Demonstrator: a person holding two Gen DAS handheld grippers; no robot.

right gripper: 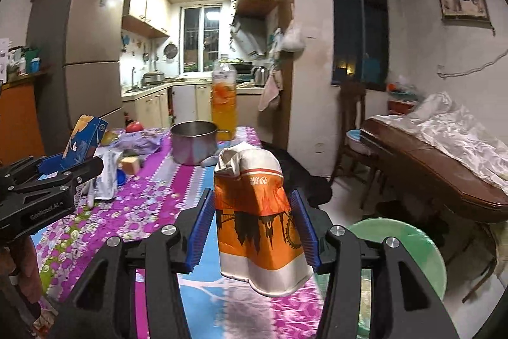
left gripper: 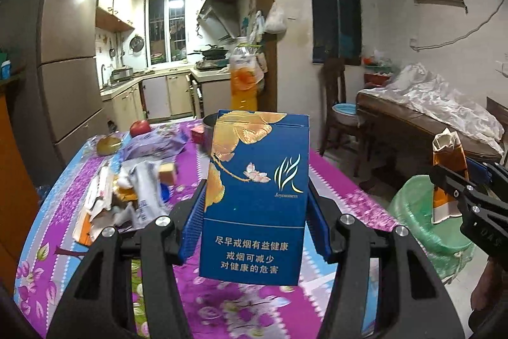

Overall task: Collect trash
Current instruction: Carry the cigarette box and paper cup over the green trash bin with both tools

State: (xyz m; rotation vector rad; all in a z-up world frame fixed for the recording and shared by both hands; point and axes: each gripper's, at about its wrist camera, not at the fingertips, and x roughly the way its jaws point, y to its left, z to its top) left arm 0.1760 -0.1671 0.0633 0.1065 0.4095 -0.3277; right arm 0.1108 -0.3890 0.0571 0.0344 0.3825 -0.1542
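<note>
Your left tool [left gripper: 255, 205] clamps a blue cigarette pack [left gripper: 257, 196] upright above the bench [left gripper: 333, 189]. Your right tool [right gripper: 252, 227] grips a crumpled orange paper cup [right gripper: 257, 221] near the bench's edge, its left pad showing a slight gap. Below it sits the green-lined bin [right gripper: 409, 247]. More wrappers [left gripper: 139, 196] litter the bench; the steel pot's [right gripper: 193, 145] contents cannot be seen.

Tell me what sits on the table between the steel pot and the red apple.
A crumpled purple wrapper lies between the pot and the apple; the right wrist view shows it best.
</note>
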